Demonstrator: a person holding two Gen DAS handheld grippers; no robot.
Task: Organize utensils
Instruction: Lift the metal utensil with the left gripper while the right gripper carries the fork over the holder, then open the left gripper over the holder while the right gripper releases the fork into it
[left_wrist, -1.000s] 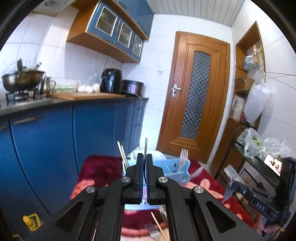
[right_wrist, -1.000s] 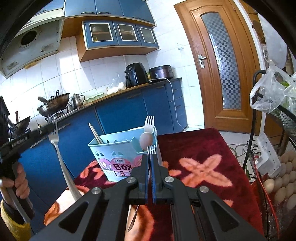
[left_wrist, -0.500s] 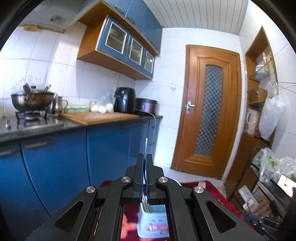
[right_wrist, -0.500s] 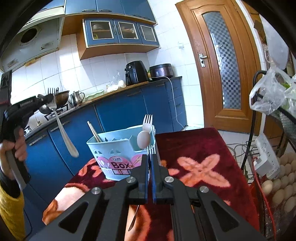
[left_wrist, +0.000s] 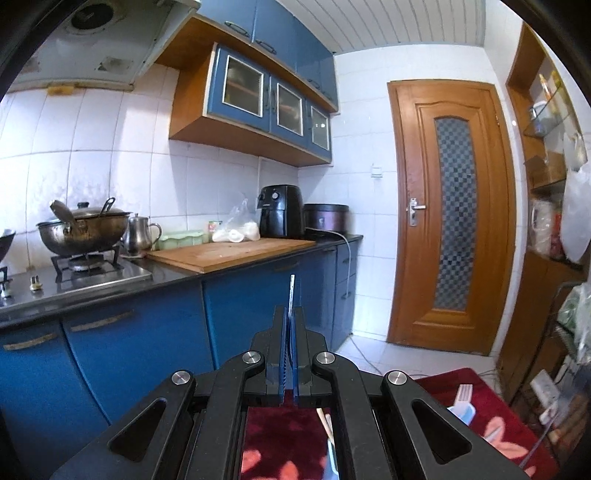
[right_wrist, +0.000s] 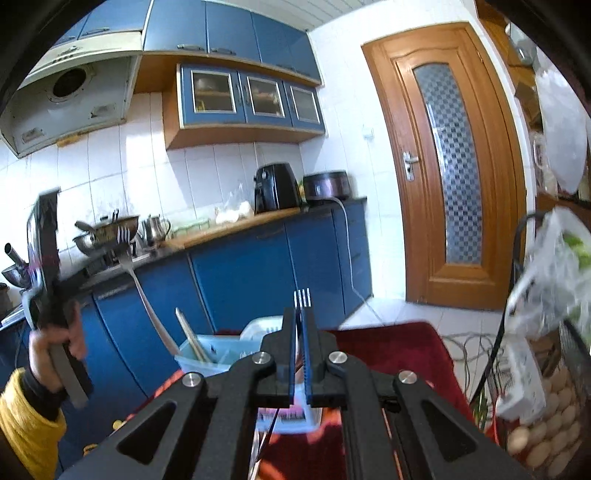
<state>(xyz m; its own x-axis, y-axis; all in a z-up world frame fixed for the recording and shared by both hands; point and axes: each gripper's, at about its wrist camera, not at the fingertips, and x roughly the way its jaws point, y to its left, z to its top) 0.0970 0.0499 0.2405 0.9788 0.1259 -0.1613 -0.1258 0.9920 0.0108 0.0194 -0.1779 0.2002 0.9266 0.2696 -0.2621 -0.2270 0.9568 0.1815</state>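
Both forks lifted since the earlier frames; holder now low in view.
Right gripper (right_wrist: 299, 321), jaws clamped on a fork (right_wrist: 302, 298), tines up, centre frame; left gripper (left_wrist: 290, 321) likewise clamped on its fork (right_wrist: 138, 275), seen edge-on in its own view, at left in the right view. Light-blue utensil holder (right_wrist: 218, 356) sits below on the red mat (right_wrist: 399, 350). Step judged: carry-to-holder. Next: tip each fork handle-down over a compartment, then release.

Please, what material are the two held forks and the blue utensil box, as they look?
Fork in left gripper: likely steel, grey and shiny.
Fork in right gripper: likely steel; bright, thin tines.
Utensil box: seems plastic, pale blue, matte, thin-walled.
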